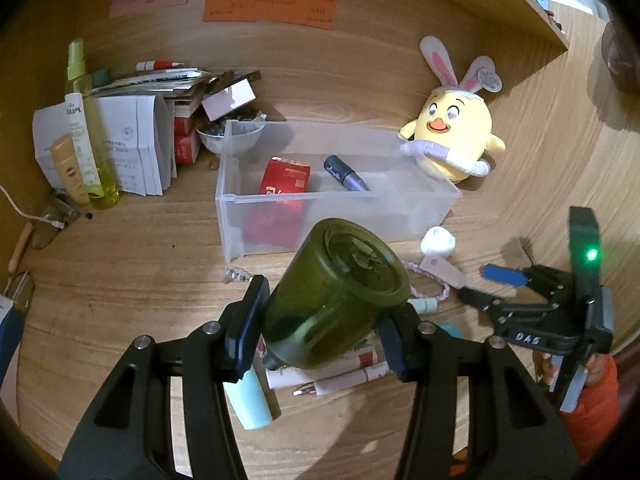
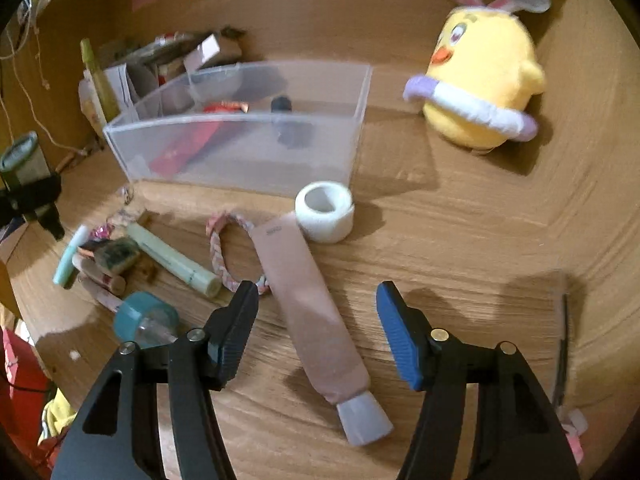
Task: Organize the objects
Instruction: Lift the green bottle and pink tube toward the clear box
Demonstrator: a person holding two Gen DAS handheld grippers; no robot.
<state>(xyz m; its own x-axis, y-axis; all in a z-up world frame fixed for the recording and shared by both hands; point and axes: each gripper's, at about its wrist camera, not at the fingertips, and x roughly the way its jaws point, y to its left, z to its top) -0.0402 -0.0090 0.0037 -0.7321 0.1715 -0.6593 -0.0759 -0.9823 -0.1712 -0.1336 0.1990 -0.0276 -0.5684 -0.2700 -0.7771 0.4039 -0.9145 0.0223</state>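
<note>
My left gripper (image 1: 320,320) is shut on a dark green bottle (image 1: 336,296), held tilted above the desk just in front of the clear plastic bin (image 1: 240,200). The bin holds a red packet (image 1: 284,180) and a dark purple tube (image 1: 346,174). My right gripper (image 2: 318,316) is open, its fingers either side of a pink tube (image 2: 312,312) with a grey cap lying on the desk. The bin (image 2: 248,152) is farther back in the right wrist view. The right gripper also shows in the left wrist view (image 1: 492,284).
A yellow chick plush (image 2: 480,88) sits at the back right. A white tape roll (image 2: 325,211), braided hair tie (image 2: 224,252), pale green marker (image 2: 172,260), teal-capped item (image 2: 144,320) and small clutter lie before the bin. Bottles and papers (image 1: 100,148) stand at the left.
</note>
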